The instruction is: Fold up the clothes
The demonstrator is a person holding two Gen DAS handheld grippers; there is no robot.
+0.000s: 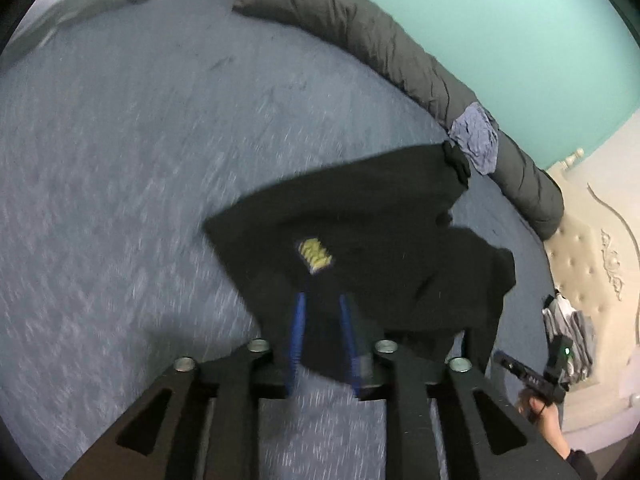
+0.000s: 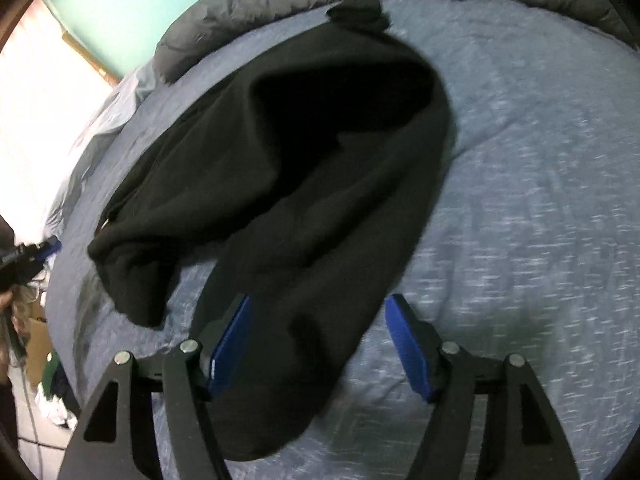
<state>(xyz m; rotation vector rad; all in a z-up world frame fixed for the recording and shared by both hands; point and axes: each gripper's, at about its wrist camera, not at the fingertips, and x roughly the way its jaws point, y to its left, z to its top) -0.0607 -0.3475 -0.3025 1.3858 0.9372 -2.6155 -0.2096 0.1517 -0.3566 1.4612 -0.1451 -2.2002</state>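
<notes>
Blue-grey bed (image 2: 520,184) carries a black garment (image 2: 304,152), rumpled and partly doubled over. Left tool (image 1: 322,332) is nipped narrow on a lifted hem; right tool (image 2: 320,344) stands wide, cloth between its blue pads (image 2: 230,344), ungripped. Judgement: close right on the edge, pull taut before laying any fold.

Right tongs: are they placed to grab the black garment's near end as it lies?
Probably yes. The right tongs stand open with the black fleece garment lying between the blue pads on the blue-grey bedsheet; nothing blocks closing.
</notes>
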